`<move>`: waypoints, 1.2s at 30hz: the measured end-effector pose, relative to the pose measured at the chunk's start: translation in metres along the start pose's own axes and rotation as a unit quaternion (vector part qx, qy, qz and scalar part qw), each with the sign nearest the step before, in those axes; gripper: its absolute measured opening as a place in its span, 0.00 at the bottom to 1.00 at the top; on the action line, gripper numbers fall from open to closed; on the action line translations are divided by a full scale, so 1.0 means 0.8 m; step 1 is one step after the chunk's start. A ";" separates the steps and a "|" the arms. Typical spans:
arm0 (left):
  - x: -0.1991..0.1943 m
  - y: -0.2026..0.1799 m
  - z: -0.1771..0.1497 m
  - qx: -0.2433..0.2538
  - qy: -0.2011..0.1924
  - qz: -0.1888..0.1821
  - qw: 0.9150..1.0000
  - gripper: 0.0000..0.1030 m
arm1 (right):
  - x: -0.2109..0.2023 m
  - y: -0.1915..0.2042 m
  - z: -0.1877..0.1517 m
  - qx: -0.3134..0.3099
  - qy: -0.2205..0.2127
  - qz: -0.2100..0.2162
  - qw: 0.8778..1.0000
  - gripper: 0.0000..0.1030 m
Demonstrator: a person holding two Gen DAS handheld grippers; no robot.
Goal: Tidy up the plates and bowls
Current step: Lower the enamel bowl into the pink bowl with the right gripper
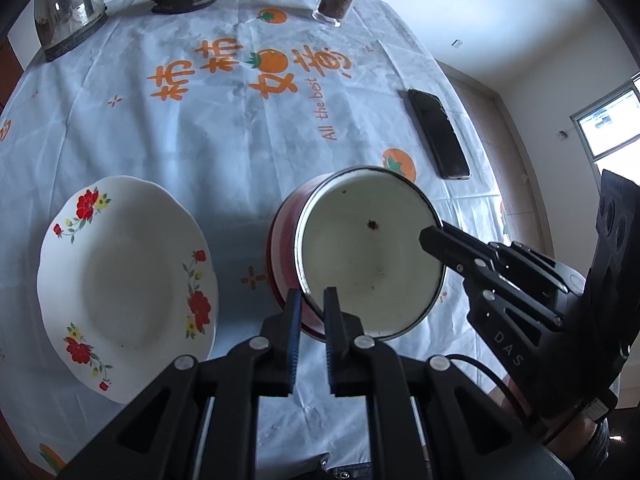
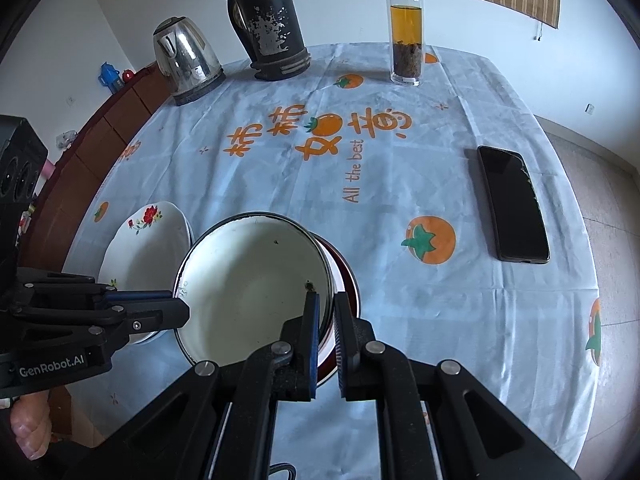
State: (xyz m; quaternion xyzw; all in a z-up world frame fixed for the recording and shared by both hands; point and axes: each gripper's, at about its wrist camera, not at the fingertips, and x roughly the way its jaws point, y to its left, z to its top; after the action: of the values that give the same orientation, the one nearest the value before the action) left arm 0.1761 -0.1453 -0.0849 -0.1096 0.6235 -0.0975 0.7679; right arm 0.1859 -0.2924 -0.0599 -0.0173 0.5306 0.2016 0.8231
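Note:
A round enamel bowl [image 1: 368, 256], white inside with a dark rim and a red outer wall, sits at the table's near middle and looks tilted. My left gripper [image 1: 312, 294] is shut on its near-left rim, one finger inside and one outside. My right gripper [image 1: 430, 238] pinches the opposite rim. In the right wrist view the same bowl [image 2: 252, 284] has my right gripper [image 2: 327, 298] shut on its right rim and my left gripper [image 2: 182, 308] on its left rim. A white plate with red flowers [image 1: 128, 280] [image 2: 144, 248] lies just left of the bowl.
A black phone [image 2: 514, 208] lies right of the bowl on the pale tablecloth [image 2: 400, 300]. Along the far edge stand a steel kettle [image 2: 186, 60], a worn black flask [image 2: 272, 28] and a glass tea bottle [image 2: 406, 32]. A hand [image 2: 30, 428] shows at lower left.

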 end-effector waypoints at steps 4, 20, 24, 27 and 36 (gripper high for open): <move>0.004 0.002 0.000 -0.001 0.005 0.000 1.000 0.07 | 0.003 0.001 -0.001 -0.001 0.004 0.000 1.000 0.08; 0.012 0.005 0.001 -0.003 0.017 0.000 1.000 0.07 | 0.011 -0.001 -0.003 0.000 0.013 -0.001 1.000 0.08; 0.013 0.006 0.002 -0.004 0.017 0.000 1.000 0.07 | 0.012 0.000 -0.003 0.000 0.015 -0.001 1.000 0.08; 0.013 0.005 0.002 -0.004 0.017 0.000 1.000 0.07 | 0.012 0.000 -0.004 0.000 0.015 -0.001 1.000 0.08; 0.016 0.007 0.001 -0.005 0.021 -0.001 1.000 0.07 | 0.016 0.000 -0.005 0.001 0.020 -0.002 1.000 0.08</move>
State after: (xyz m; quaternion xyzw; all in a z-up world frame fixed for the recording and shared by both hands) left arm 0.1799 -0.1433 -0.0985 -0.1119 0.6400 -0.0971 0.7539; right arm 0.1873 -0.2892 -0.0729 -0.0220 0.5468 0.1991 0.8130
